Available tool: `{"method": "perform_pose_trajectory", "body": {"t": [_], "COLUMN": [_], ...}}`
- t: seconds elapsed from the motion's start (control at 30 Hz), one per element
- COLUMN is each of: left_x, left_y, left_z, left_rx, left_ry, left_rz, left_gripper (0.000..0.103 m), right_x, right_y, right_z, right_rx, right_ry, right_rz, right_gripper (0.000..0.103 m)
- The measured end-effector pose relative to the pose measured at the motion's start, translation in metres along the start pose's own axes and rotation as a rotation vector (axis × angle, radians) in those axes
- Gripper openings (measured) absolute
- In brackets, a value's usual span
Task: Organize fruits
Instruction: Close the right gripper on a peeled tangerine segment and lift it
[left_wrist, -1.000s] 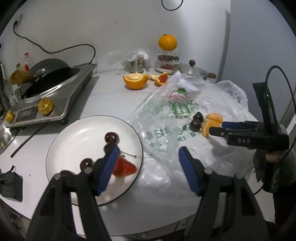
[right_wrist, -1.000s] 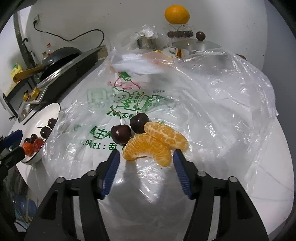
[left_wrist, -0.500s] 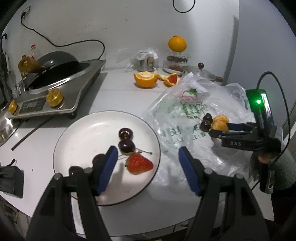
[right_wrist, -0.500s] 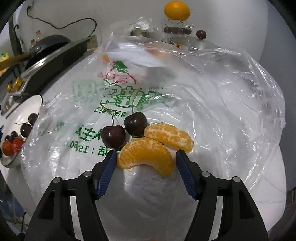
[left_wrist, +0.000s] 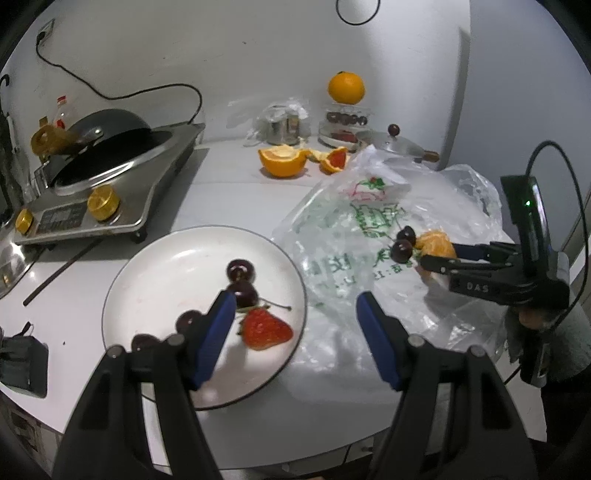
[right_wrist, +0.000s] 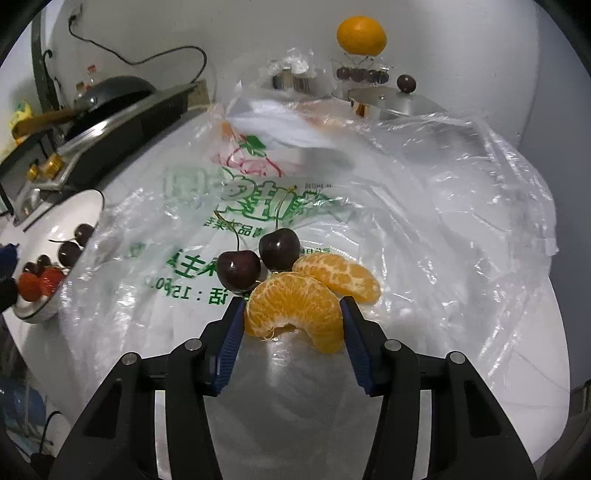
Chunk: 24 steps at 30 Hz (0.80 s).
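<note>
Two orange segments lie on a clear plastic bag (right_wrist: 424, 206) beside two dark cherries (right_wrist: 238, 270). My right gripper (right_wrist: 293, 314) has closed around the near segment (right_wrist: 295, 308); both pads touch its ends. The second segment (right_wrist: 340, 271) lies just behind. In the left wrist view the right gripper (left_wrist: 439, 254) sits at the segments (left_wrist: 436, 243). My left gripper (left_wrist: 295, 317) is open and empty above the right edge of the white plate (left_wrist: 155, 266), which holds several cherries (left_wrist: 241, 271) and a strawberry (left_wrist: 266, 329).
An induction cooker with a wok (left_wrist: 107, 177) stands at the left. Cut orange pieces (left_wrist: 282, 160), a whole orange on a glass container (left_wrist: 346, 88), a pot lid (left_wrist: 400, 142) and wrapped jars (left_wrist: 280, 125) stand at the back by the wall.
My right gripper moved forward and narrowed its jaws onto the near orange segment. My left gripper drew back and rose, so the plate and strawberry show more fully.
</note>
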<state>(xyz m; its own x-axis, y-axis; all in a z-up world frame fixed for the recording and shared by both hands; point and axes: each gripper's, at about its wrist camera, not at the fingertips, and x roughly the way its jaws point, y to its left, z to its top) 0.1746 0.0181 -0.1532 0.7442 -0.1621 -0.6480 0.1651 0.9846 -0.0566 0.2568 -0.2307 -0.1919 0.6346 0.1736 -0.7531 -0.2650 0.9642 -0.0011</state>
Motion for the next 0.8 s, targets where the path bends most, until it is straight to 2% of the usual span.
{"method": "perform_pose_trajectory", "body": {"t": [0.37,0.8], "left_x": [0.012,0.047], "left_y": [-0.043,-0.09], "left_z": [0.013,0.026], "left_rx": [0.071,0.133], "left_ry": [0.016,0.067], "left_rz": [-0.014,-0.036], "left_gripper": [0.07,0.07], "right_x": [-0.039,-0.045], "right_y": [-0.032,-0.056], "right_z": [-0.001,0.008], "right_rx": [0.026,0.021], "right_ry": [-0.074,-0.116], "right_rz": [0.062,0.133], "right_gripper": [0.054,0.054]}}
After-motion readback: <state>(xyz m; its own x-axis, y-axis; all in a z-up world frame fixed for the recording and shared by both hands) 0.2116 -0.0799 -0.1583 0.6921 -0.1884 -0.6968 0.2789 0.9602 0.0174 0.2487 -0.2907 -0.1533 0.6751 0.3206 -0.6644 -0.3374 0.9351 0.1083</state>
